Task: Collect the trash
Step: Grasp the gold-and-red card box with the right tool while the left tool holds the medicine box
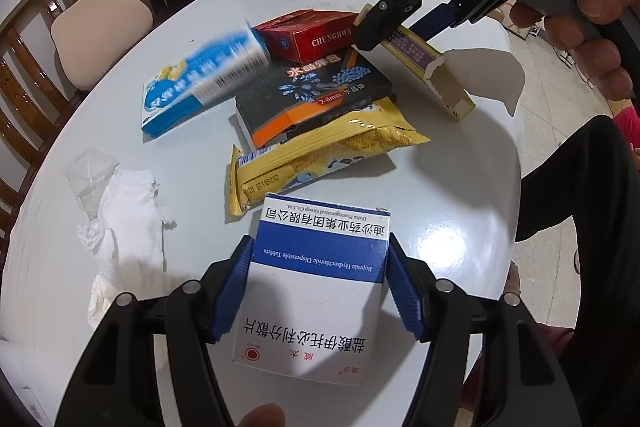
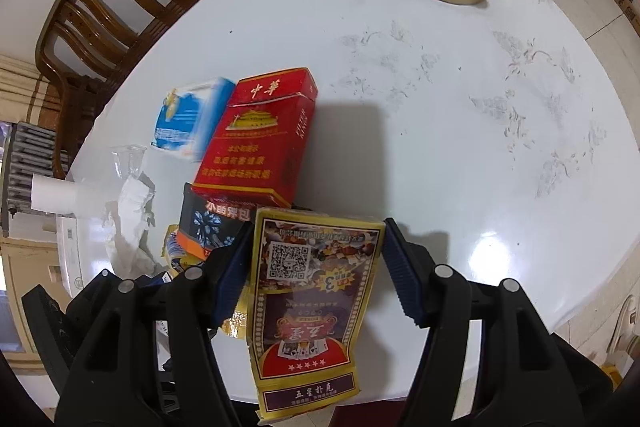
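Left hand-held gripper [image 1: 320,283] clamps a white-and-blue medicine box [image 1: 316,291] between its blue pads above the white table [image 1: 460,187]. Right hand-held gripper [image 2: 316,267] grips a gold playing-card box [image 2: 312,291], just beside the red cigarette pack [image 2: 260,135].

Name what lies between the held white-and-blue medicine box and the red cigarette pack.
In the left wrist view: a yellow snack wrapper, then a black-and-orange box.
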